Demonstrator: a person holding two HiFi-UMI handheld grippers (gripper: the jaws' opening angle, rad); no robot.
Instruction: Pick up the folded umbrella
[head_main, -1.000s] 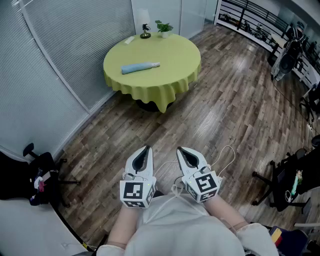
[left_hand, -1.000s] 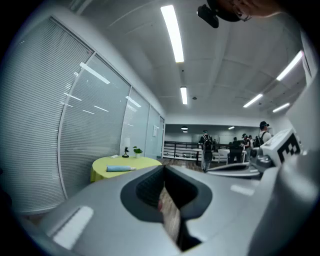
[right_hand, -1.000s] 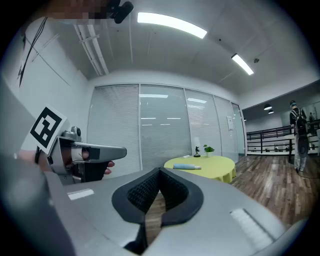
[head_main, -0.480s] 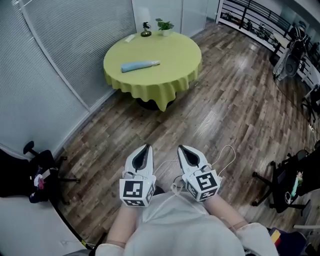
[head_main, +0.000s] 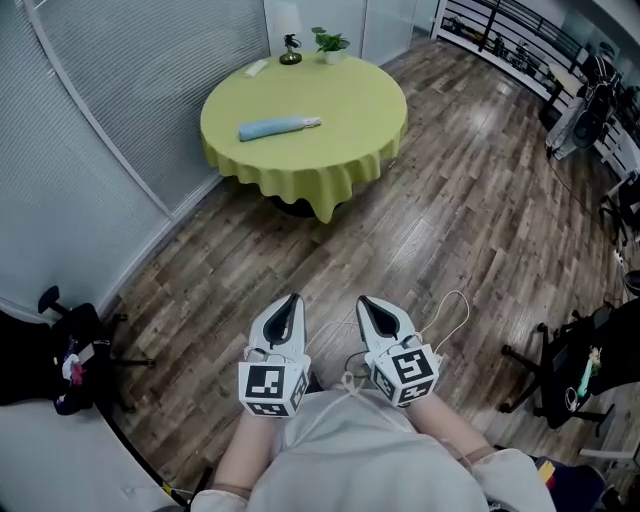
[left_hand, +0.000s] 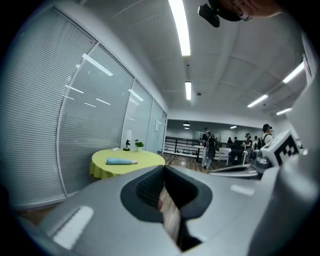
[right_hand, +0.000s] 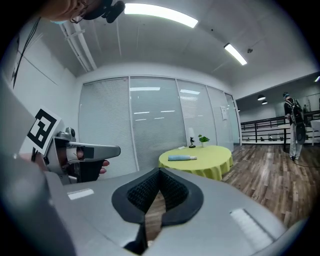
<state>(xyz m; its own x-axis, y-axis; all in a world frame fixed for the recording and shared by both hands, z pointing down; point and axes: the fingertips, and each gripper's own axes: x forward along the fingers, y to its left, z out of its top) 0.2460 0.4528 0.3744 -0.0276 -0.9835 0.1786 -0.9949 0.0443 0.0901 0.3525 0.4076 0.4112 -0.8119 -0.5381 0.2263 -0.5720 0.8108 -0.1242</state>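
Yellow-green cloth on round table (head_main: 340, 150), head view: carried pale-blue folded umbrella (head_main: 278, 126) flat on top, near a small plant (head_main: 328, 42). Left gripper (head_main: 291, 298) and right gripper (head_main: 362, 301) held side by side low over wood floor (head_main: 450, 230), well apart from umbrella. Left gripper view: jaws pressed together, nothing between; umbrella lay far off at left. Right gripper view: jaws likewise met, empty; umbrella lay beyond, on table.
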